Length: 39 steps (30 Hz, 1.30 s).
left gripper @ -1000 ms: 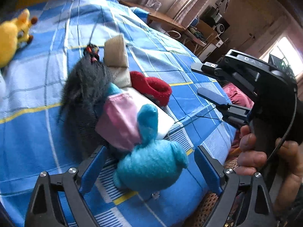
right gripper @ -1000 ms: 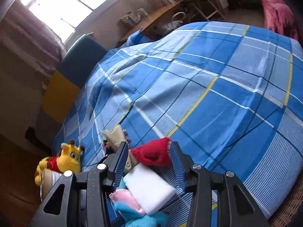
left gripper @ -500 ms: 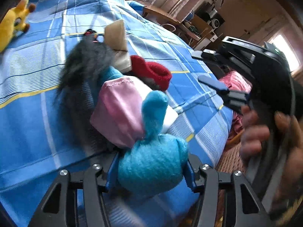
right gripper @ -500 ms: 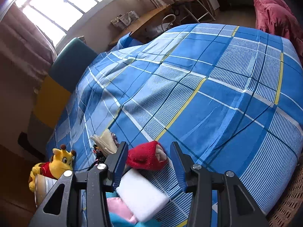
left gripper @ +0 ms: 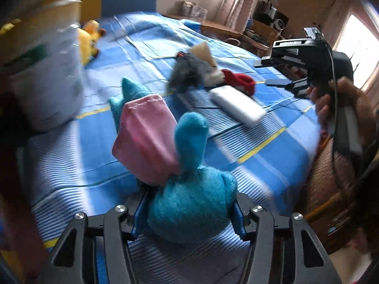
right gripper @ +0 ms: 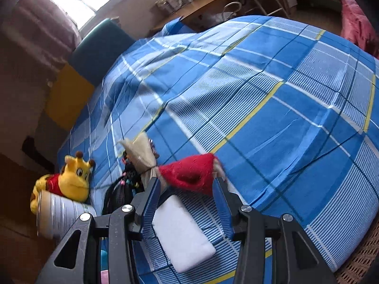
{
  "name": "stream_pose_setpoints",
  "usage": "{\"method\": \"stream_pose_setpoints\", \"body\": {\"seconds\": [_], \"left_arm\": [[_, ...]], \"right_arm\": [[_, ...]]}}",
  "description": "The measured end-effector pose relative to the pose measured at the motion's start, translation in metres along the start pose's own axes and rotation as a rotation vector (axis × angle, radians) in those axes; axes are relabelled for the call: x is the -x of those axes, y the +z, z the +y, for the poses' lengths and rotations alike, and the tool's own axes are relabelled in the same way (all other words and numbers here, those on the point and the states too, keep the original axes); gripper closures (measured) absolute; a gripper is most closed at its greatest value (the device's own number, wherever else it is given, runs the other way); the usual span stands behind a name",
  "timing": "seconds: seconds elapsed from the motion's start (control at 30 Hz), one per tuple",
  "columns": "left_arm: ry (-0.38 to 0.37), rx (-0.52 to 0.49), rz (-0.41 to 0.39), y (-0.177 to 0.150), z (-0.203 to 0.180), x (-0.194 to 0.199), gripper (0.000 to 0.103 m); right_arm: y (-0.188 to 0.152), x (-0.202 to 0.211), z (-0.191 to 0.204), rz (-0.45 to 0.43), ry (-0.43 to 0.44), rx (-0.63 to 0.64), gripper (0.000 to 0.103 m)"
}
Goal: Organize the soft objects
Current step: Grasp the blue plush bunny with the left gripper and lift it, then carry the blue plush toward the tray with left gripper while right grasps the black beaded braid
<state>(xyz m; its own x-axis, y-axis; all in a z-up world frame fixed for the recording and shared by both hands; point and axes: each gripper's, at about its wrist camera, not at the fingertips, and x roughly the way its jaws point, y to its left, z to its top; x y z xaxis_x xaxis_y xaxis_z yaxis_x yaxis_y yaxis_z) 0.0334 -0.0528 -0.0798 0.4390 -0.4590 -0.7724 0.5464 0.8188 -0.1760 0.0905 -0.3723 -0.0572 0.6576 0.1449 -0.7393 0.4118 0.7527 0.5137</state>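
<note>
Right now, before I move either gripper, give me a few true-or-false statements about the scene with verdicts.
1. The left gripper is shut on the teal plush toy with the pink fabric patch. True.
2. The right gripper grips the white foam block. False: it is open, and the block lies on the bed below it.
3. The red knitted item lies on the blue plaid bedspread. True.
4. The yellow plush giraffe is inside the metal can. False: it lies beside it.

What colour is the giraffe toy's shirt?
Red. The giraffe toy is yellow; its shirt shows best in the right wrist view.
</note>
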Motion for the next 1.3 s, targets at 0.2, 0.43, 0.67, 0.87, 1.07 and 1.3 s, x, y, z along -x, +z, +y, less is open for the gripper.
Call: {"method": "stream_pose_setpoints", "body": {"seconds": [0.2,0.43,0.67,0.87,1.07,1.3], "left_arm": [[0.021,0.01,-0.058,-0.014,0.011,-0.003,0.044],[0.028,0.009,-0.084,-0.019,0.006,-0.011,0.044],[0.033,0.001,-0.102,-0.022,0.005,-0.009,0.044],[0.035,-0.01,-0.112,-0.024,0.003,-0.008,0.044],[0.02,-0.003,-0.114,-0.024,0.006,-0.008,0.044],[0.0,0.009,-0.115,-0.024,0.009,-0.008,0.044]], "right_arm": [[-0.006,-0.01,0.011,0.057,-0.023,0.061,0.057],[-0.009,-0.015,0.014,0.078,-0.058,0.092,0.057],[-0.011,-0.017,0.018,0.092,-0.086,0.116,0.057],[-0.014,-0.022,0.021,0.116,-0.092,0.134,0.057],[-0.019,-0.031,0.041,0.171,-0.013,0.188,0.057],[-0.007,-0.051,0.1,0.154,0.068,0.271,0.057]]}}
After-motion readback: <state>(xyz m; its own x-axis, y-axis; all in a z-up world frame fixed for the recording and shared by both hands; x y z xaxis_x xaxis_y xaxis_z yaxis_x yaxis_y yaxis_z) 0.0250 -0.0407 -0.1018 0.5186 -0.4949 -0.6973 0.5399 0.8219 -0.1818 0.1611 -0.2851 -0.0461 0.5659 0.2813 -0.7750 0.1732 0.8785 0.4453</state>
